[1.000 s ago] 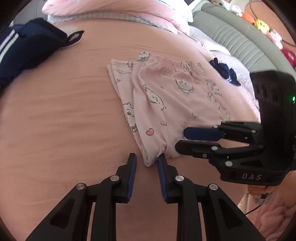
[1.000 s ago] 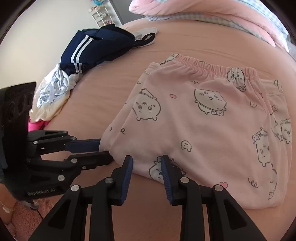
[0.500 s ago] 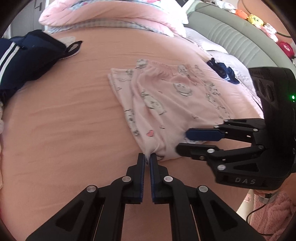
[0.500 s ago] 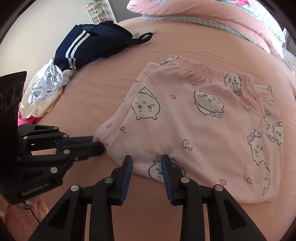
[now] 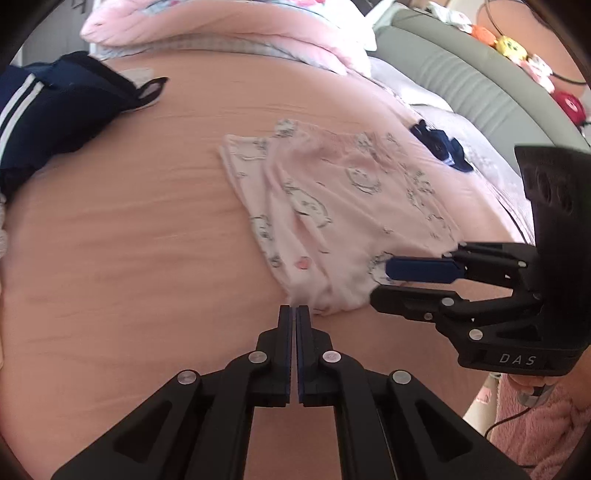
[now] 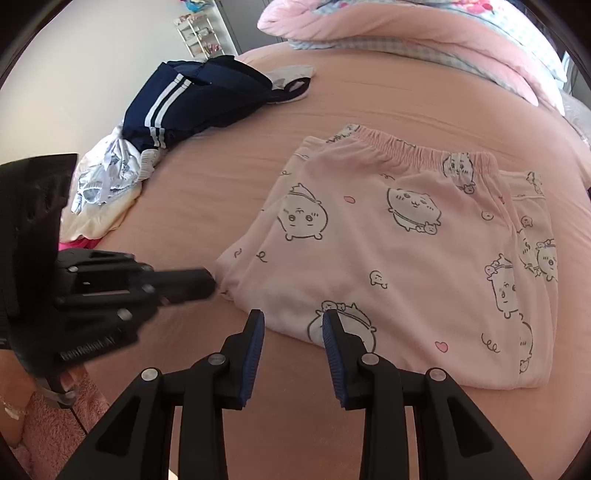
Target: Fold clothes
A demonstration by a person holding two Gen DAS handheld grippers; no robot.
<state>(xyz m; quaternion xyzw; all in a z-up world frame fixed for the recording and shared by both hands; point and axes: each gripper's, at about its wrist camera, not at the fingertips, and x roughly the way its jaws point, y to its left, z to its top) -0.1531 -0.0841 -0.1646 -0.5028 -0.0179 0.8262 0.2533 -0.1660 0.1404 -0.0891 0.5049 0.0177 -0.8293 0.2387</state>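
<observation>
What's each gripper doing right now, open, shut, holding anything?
Left gripper: shut on the near corner of the pink pyjama bottoms.
Right gripper: open, straddling their near edge, gripping nothing.

left gripper jaws closed; right gripper jaws apart.

The pajama pants lie folded on the bed, waistband toward the far side. The left gripper pinches their near left corner; the right gripper hovers at the near edge just beside it. Behind and to the left lies a track jacket, with a crumpled garment, perhaps a shirt, nearer. Pillows sit at the far edge.
</observation>
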